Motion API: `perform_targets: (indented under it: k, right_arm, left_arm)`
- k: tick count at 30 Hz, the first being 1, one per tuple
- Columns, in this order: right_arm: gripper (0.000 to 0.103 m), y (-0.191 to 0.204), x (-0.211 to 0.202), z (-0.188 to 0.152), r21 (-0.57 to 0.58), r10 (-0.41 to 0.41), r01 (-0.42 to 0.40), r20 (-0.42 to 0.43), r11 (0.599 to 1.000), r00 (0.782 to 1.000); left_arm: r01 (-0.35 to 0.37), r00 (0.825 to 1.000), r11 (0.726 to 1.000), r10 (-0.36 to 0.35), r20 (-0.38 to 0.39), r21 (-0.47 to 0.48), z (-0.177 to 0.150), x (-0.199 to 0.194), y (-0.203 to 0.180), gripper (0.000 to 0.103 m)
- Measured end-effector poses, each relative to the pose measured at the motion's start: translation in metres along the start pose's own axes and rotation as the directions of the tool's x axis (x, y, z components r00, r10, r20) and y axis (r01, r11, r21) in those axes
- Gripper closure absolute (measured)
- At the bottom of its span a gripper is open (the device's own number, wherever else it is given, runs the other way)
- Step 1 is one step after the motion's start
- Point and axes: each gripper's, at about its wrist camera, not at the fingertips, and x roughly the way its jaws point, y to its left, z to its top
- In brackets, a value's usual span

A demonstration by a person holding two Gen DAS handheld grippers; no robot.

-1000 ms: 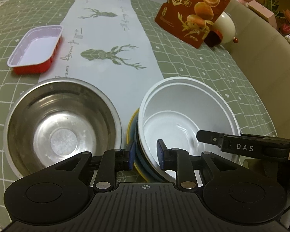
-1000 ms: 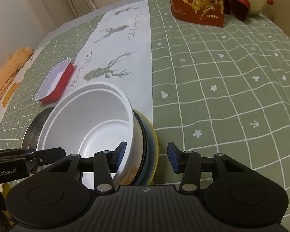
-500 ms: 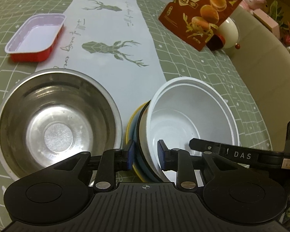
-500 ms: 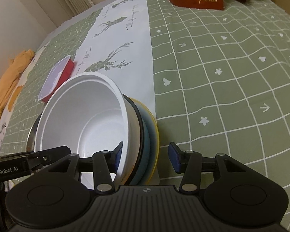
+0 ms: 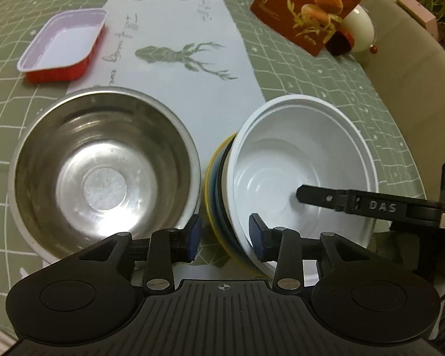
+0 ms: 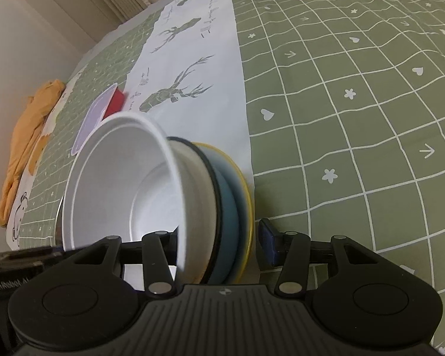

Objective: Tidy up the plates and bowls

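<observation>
Left wrist view: left gripper (image 5: 225,234), jaws opening, straddling the rims of the stacked dishes; pads clear of them. White bowl (image 5: 302,175) nested, tilted, in blue plate (image 5: 215,195) and yellow plate (image 5: 209,178), right of steel bowl (image 5: 103,172). Red tray (image 5: 63,49) far left. Brown pouch (image 5: 314,6), wording cut off. Right gripper (image 6: 219,246): one finger (image 5: 356,204) marked "DAS" inside the white bowl; whether it grips the stack, cannot tell. Its view reads "NET WT: 1kg" on the pouch, "GenRobot.AI" on the left gripper.
</observation>
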Motion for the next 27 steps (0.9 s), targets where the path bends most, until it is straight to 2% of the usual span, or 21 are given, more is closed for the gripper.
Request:
perform_targets:
  k: [5, 10, 18, 27]
  right_arm:
    - [0.055, 0.003, -0.003, 0.001, -0.007, 0.010, -0.010, 0.007, 1.000, 1.000]
    - [0.055, 0.002, 0.002, -0.003, -0.011, 0.015, -0.015, -0.005, 1.000, 1.000]
    - [0.054, -0.006, 0.002, -0.005, 0.011, 0.038, -0.038, -0.010, 0.999, 0.999]
    - [0.054, -0.018, -0.003, -0.007, 0.036, 0.031, -0.030, -0.011, 0.999, 0.999]
  left_arm:
    - [0.025, 1.000, 0.999, -0.025, -0.016, -0.033, 0.003, 0.011, -0.001, 0.066]
    - [0.018, 1.000, 0.999, -0.019, -0.025, -0.034, 0.006, 0.021, -0.006, 0.065]
    - [-0.011, 1.000, 0.999, 0.011, -0.006, 0.030, 0.013, 0.024, -0.028, 0.047]
    - [0.005, 1.000, 0.998, -0.006, 0.018, 0.060, 0.021, 0.027, -0.040, 0.047]
